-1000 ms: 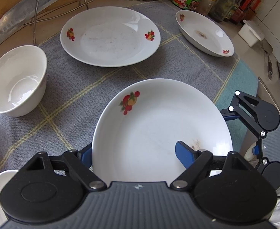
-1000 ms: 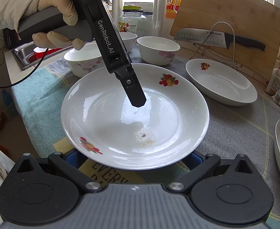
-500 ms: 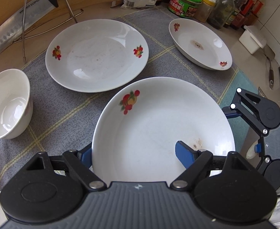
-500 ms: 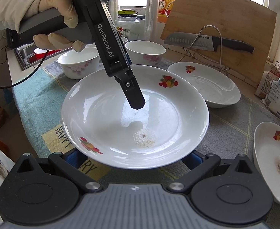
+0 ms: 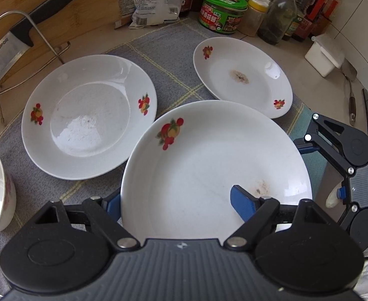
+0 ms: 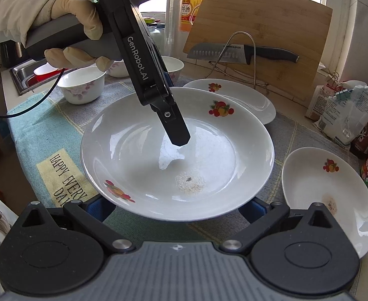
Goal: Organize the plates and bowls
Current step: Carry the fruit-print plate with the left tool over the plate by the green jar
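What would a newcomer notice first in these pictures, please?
The large fruit-patterned plate fills the foreground, lifted off the cloth, with the left gripper clamped on its near rim. It carries a brown stain; behind it on the cloth lie a second plate, left, and a third plate, right, also stained.

We see a glossy white glazed plate (image 5: 216, 165) lifted above a grey woven cloth (image 5: 169, 50) (matt, faintly rough). Behind the plate stand a pale-grained wooden board (image 6: 259, 30), a shiny wire rack (image 6: 239, 50) and a satin steel knife (image 6: 216, 52).
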`<state>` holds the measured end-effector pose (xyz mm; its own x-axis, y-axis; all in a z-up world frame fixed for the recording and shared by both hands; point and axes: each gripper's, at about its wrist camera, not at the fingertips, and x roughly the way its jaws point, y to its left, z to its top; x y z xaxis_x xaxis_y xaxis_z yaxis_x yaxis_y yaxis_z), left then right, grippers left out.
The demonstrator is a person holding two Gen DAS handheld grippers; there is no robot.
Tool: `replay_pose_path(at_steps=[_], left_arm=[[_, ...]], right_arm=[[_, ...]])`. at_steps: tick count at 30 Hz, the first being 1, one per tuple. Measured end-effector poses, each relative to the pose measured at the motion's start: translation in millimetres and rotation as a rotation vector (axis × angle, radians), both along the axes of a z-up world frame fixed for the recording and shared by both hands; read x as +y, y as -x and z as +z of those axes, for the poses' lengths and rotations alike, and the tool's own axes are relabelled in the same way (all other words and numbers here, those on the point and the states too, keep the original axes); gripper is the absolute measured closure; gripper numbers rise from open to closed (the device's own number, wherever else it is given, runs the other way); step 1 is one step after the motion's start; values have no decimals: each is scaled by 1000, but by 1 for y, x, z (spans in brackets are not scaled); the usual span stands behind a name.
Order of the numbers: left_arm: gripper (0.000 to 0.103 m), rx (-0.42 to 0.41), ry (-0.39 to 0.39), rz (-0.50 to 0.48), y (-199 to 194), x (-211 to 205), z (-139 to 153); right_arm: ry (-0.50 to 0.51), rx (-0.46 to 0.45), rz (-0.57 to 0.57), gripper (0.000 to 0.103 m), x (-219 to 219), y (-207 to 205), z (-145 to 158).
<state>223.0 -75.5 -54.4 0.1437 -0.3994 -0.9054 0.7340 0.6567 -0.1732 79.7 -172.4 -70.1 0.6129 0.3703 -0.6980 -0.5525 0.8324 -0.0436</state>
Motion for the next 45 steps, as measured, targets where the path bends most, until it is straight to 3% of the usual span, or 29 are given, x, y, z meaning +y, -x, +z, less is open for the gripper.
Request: replay_pose_path(at_steps=[29, 45], left_arm=[[18, -17, 6, -245, -40, -154, -4], [18, 2, 11, -302, -57, -195, -17]], right_arm=[[23, -13, -249, 0, -106, -4, 6], [24, 6, -326, 0, -133, -12, 2]])
